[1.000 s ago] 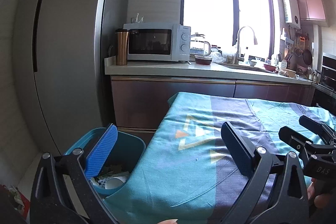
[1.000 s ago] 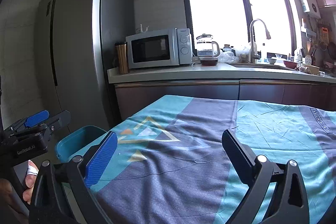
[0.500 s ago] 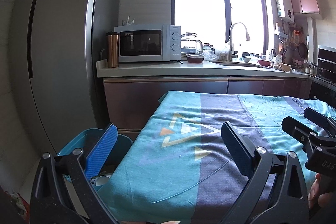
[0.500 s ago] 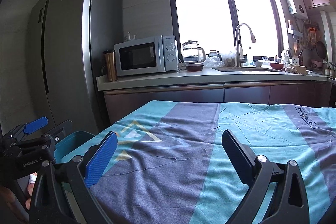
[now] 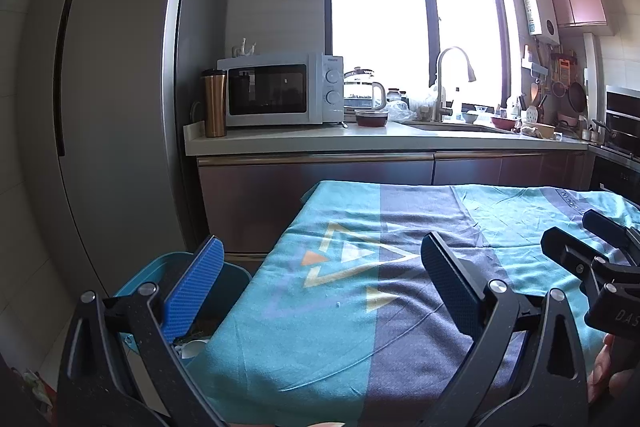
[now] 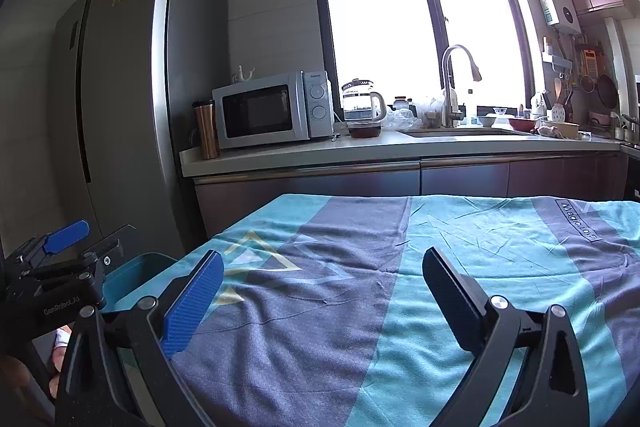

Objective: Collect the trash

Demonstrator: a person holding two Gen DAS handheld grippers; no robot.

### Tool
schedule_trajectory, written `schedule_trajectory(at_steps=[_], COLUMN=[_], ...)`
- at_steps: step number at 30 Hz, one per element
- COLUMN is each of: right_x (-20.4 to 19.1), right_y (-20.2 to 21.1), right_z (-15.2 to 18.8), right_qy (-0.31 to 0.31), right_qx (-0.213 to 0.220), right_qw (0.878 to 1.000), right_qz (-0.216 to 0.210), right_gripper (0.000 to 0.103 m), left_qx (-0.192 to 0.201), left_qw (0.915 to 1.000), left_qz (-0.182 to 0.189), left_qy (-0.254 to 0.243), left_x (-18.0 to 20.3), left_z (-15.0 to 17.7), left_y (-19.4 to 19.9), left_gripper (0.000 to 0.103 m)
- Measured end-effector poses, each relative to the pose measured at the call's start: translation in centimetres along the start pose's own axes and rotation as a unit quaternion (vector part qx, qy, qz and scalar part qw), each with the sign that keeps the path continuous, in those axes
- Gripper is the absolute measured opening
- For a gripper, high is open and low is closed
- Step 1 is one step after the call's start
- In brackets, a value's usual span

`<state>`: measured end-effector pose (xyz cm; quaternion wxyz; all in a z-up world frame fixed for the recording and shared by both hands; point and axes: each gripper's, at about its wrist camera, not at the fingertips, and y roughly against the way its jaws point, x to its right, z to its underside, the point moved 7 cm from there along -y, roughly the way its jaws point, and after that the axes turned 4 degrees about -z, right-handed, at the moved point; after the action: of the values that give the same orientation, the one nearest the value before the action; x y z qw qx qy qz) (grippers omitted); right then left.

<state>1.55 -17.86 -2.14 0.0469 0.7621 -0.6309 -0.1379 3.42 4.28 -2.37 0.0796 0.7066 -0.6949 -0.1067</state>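
Looking through the left wrist view: left gripper [image 5: 320, 267] at bottom of frame, fingers spread wide, nothing between them. Teal trash bin [image 5: 138, 283] at lower left, partly behind the left finger and beside the table edge; some white scraps [image 5: 192, 347] visible inside, too small to identify. Table covered by teal and grey-purple cloth [image 5: 400, 247] with triangle print fills lower centre. Right gripper [image 5: 592, 247] pokes in at right edge, over the cloth; jaws seen side-on here. Fridge [image 5: 112, 107] takes the left half; microwave [image 5: 280, 95] and copper tumbler [image 5: 214, 103] on the counter at mid-frame, faucet [image 5: 448, 83] right of centre under the window.

Right wrist view: right gripper [image 6: 324, 275] at bottom, fingers released wide, empty, above the cloth [image 6: 400, 267]. Left gripper [image 6: 60, 259] at lower left edge, side-on, over the bin [image 6: 132, 275], of which only a teal rim section shows beside the table corner. Fridge [image 6: 128, 87] at left, microwave [image 6: 272, 111], glass kettle [image 6: 360, 103] and faucet [image 6: 456, 83] along the counter at mid-frame.
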Motion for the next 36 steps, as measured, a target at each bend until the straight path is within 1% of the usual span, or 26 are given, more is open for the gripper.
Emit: schedule_trajectory(at_steps=[5,36], right_x=[-0.08,0.31], right_y=[0.2,0.12], right_z=[-0.12,0.18], right_qy=[0.003,-0.002], right_qx=[0.004,-0.005], right_qw=[1.0,1.0], right_qz=[0.002,-0.006], right_gripper=[0.096,0.096], left_qx=[0.0,0.002], left_qw=[1.0,1.0], left_qz=[0.001,-0.003], left_qy=[0.0,-0.001], left_x=[0.07,0.03], left_z=[-0.07,0.01], left_y=[-0.01,-0.04], left_gripper=[0.097,0.097])
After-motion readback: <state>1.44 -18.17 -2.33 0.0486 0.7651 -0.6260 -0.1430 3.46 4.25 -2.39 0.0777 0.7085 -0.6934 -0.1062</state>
